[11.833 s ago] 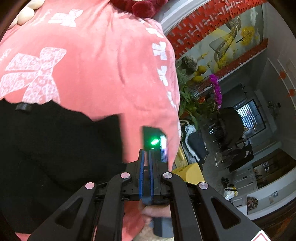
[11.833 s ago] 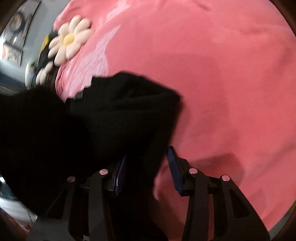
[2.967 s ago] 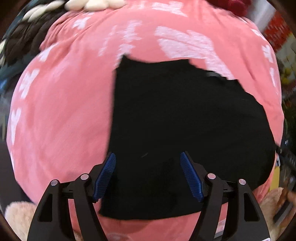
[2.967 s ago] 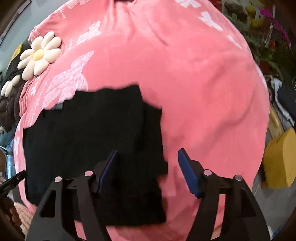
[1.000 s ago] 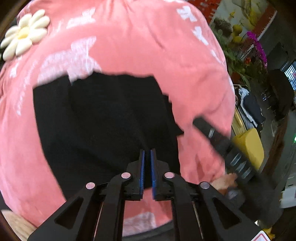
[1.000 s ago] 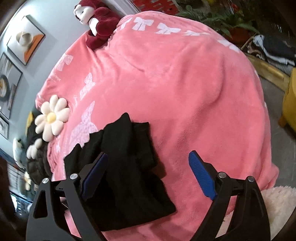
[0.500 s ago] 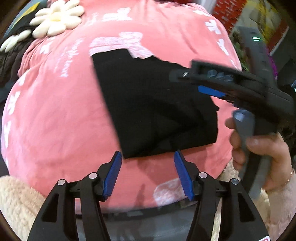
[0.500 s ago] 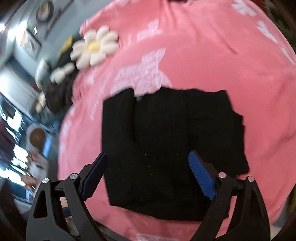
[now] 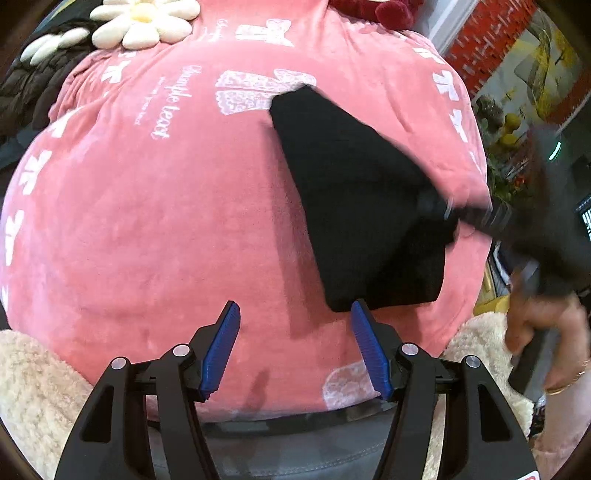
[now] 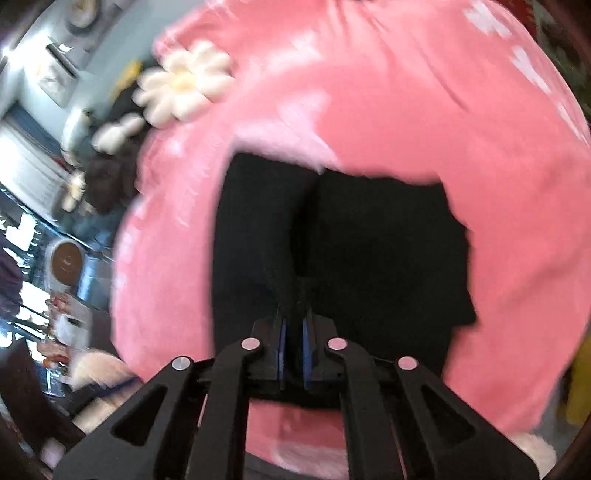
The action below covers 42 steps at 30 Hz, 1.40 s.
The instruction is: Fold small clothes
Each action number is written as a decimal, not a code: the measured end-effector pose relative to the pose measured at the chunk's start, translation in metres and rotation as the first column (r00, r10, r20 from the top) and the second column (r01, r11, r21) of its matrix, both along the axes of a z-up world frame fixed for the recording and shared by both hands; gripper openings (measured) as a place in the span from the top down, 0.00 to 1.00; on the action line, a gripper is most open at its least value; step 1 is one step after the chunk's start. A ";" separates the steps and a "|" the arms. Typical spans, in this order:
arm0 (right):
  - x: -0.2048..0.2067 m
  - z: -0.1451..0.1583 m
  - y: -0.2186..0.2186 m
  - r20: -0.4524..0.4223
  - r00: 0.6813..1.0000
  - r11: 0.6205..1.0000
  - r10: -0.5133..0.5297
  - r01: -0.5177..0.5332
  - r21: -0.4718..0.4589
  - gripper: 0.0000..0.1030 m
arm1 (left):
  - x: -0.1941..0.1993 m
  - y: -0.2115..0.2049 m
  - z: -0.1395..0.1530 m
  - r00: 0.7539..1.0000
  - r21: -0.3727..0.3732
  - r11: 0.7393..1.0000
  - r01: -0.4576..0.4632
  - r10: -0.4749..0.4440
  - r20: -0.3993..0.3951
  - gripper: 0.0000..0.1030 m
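Observation:
A folded black garment (image 9: 354, 199) lies on a pink plush blanket (image 9: 166, 206) with white bow prints. My left gripper (image 9: 295, 336) is open and empty, just short of the garment's near edge. My right gripper (image 10: 293, 332) is shut on the near edge of the black garment (image 10: 369, 251), with black cloth pinched between its blue pads. In the left wrist view the right gripper (image 9: 439, 210) comes in blurred from the right and grips the garment's right side, which is lifted.
A white daisy cushion (image 9: 144, 20) and dark clothing (image 9: 26, 92) lie at the blanket's far left. A cream fleece (image 9: 33, 387) lies at the near edge. A red plush toy (image 9: 376, 7) sits at the back. A yellow object (image 10: 580, 384) is at the right.
My right gripper has dropped onto the garment and closed on its edge, pulling it right. My left gripper stays open and has drawn back to the left of it.

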State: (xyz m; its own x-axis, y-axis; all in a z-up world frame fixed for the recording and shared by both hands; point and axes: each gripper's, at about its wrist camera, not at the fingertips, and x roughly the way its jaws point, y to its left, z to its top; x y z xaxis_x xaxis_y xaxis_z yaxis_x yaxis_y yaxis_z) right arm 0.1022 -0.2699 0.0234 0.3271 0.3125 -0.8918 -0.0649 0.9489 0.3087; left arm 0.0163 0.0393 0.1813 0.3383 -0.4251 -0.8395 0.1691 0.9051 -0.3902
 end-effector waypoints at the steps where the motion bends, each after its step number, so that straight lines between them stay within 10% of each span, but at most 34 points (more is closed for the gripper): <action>1: 0.000 -0.022 -0.001 -0.065 0.998 0.998 0.005 -0.009 -0.065 0.87 | 0.001 -0.002 -0.003 1.000 -0.008 1.000 0.006 -0.006 -0.012 0.42; 4: -0.008 -0.031 -0.008 -0.055 0.998 0.999 -0.020 0.018 -0.034 0.85 | 0.003 -0.013 -0.009 0.999 -0.004 0.999 0.031 -0.032 -0.038 0.42; 7: -0.004 -0.007 -0.017 0.060 0.992 0.994 -0.107 0.105 0.027 0.20 | 0.000 -0.018 -0.006 0.999 0.001 0.999 0.047 -0.047 -0.021 0.41; 12: 0.040 -0.008 -0.007 0.057 0.996 0.997 -0.072 0.071 0.030 0.25 | 0.004 -0.018 -0.010 0.998 0.012 0.999 0.049 -0.049 -0.038 0.39; 16: 0.061 -0.026 0.012 -0.025 0.999 0.995 -0.031 0.033 0.097 0.91 | 0.005 -0.011 -0.008 0.999 0.011 1.000 0.026 -0.026 -0.041 0.39; 19: 0.051 0.008 0.028 0.073 0.997 0.996 0.019 -0.025 0.088 0.92 | 0.006 -0.009 -0.007 0.999 0.015 1.000 0.016 -0.015 -0.046 0.39; 24: 0.013 0.084 -0.005 0.254 0.965 0.997 -0.060 0.044 0.068 0.93 | 0.009 -0.010 -0.006 0.999 0.001 1.000 0.023 -0.023 -0.049 0.39; 30: 0.012 -0.022 -0.058 -0.032 0.987 0.985 -0.157 0.154 -0.082 0.87 | 0.016 -0.030 -0.017 0.992 -0.077 0.996 0.045 -0.053 -0.115 0.39; 32: -0.002 -0.010 -0.068 0.028 0.977 0.978 -0.210 0.209 0.014 0.82 | 0.021 -0.038 -0.020 0.989 -0.098 0.994 0.050 -0.063 -0.133 0.39; 34: -0.007 0.001 -0.073 0.067 0.967 0.968 -0.246 0.242 0.064 0.45 | 0.028 -0.043 -0.021 0.987 -0.106 0.993 0.044 -0.060 -0.152 0.39; 42: 0.071 -0.009 -0.088 0.052 0.969 0.964 -0.242 0.234 0.127 0.37 | 0.060 -0.065 -0.017 0.988 -0.128 0.992 0.007 -0.027 -0.152 0.39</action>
State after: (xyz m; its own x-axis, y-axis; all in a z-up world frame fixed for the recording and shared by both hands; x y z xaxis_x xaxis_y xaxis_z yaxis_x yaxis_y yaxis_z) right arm 0.1736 -0.3578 0.0148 0.4626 0.3211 -0.8264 0.1341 0.8961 0.4232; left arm 0.0764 -0.0253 0.1641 0.2015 -0.5360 -0.8198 0.1131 0.8441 -0.5241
